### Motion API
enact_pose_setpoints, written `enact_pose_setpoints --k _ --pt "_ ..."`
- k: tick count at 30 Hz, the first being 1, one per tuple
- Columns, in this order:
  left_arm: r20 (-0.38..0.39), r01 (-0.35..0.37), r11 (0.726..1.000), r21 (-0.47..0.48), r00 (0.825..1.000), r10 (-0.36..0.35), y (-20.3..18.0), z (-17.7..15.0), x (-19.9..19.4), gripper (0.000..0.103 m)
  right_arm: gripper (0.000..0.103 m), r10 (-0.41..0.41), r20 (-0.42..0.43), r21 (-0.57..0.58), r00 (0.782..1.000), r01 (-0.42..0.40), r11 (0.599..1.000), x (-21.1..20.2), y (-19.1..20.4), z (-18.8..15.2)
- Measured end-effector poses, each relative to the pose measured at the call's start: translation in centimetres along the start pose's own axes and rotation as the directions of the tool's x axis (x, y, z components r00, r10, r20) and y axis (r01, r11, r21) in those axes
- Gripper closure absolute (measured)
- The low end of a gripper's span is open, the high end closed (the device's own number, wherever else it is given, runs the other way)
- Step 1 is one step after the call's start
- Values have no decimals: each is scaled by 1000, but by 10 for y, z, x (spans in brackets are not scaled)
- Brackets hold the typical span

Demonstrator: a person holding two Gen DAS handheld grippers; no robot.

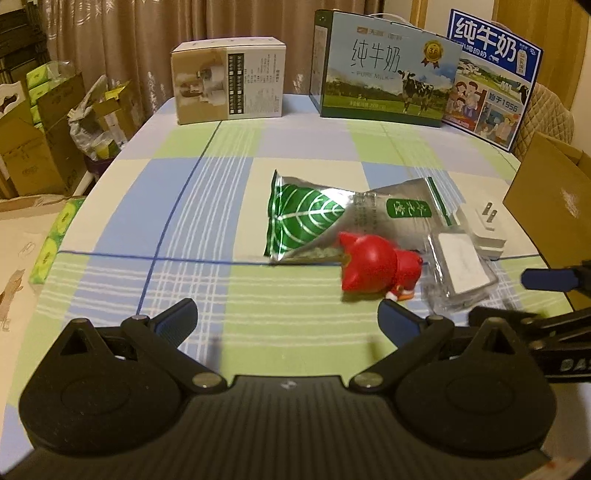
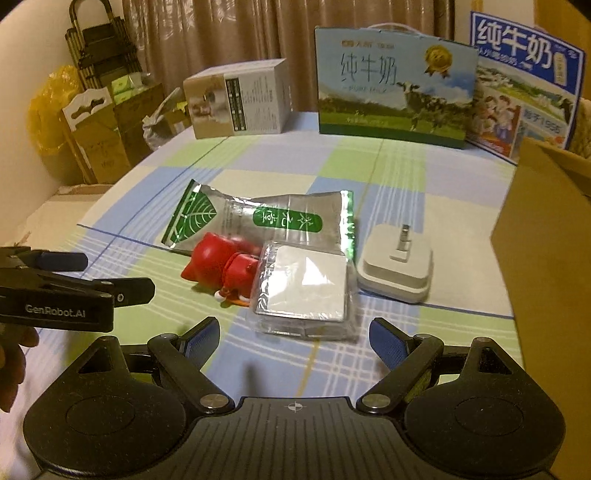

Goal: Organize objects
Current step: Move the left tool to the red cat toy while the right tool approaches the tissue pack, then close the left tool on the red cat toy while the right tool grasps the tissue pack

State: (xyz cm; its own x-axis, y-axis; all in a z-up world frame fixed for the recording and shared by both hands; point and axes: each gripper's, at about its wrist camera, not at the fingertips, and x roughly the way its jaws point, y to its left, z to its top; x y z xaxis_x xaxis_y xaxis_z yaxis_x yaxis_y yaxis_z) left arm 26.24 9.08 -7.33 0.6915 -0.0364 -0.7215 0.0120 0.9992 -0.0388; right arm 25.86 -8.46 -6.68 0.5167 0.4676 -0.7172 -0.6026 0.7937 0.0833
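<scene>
Left wrist view: the left gripper [image 1: 287, 315] is hovering over the checked tablecloth [image 1: 207, 192] with its fingers [image 1: 177, 317] standing wide apart and nothing between them. A red toy [image 1: 373, 267] is lying on its side ahead and slightly right of the gap, touching the lower edge of a silver-green pouch [image 1: 325, 214]. A clear packet [image 1: 460, 267] with a white card inside is lying just right of the toy, and a white charger [image 1: 484, 229] is resting beyond it, prongs up. A brown box [image 1: 550, 206] is standing at the right edge of the table. At the far edge, a tan carton [image 1: 229, 81], a green milk carton [image 1: 384, 70] and a blue milk carton [image 1: 495, 77] are standing upright in a row. The right gripper [image 1: 546, 291] is entering from the right, near the packet. Right wrist view: the right gripper [image 2: 295, 341] is hanging above the cloth with its fingers [image 2: 388, 345] spread wide and empty. The packet [image 2: 306, 291] is lying directly ahead of the gap, overlapping the pouch [image 2: 266, 221] and touching the toy [image 2: 218, 264] on its left. The charger [image 2: 397, 266] is sitting just right of the packet, and the box [image 2: 543, 236] is standing further right. The left gripper [image 2: 122, 277] is showing side-on at the left edge, its fingers apart, with part of a hand [image 2: 11, 369] behind it. The three cartons are lining the far edge, in front of a curtain [image 2: 221, 33].
</scene>
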Motion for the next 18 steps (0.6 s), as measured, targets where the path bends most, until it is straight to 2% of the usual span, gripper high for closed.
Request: enact_pose_setpoints --k 7,15,16,17,18 --pt "-5 10 1000 -16 1000 -10 6 3 13 1 18 -14 -22 23 1000 14 1000 33 -5 6" --pt "-7 19 1000 -18 1000 -19 6 1 14 1 19 -28 -27 5 999 28 1000 47 -5 10" --pt "-6 19 1000 -16 1000 -19 6 1 14 1 22 -29 -29 5 999 29 1000 48 -6 10" --pt "-6 20 1000 -13 1000 -20 5 1 14 1 33 -23 -30 9 999 24 1000 48 -6 10" --pt "-5 22 1000 -12 1000 -22 4 1 14 1 34 -16 -30 14 999 17 1000 47 -7 11"
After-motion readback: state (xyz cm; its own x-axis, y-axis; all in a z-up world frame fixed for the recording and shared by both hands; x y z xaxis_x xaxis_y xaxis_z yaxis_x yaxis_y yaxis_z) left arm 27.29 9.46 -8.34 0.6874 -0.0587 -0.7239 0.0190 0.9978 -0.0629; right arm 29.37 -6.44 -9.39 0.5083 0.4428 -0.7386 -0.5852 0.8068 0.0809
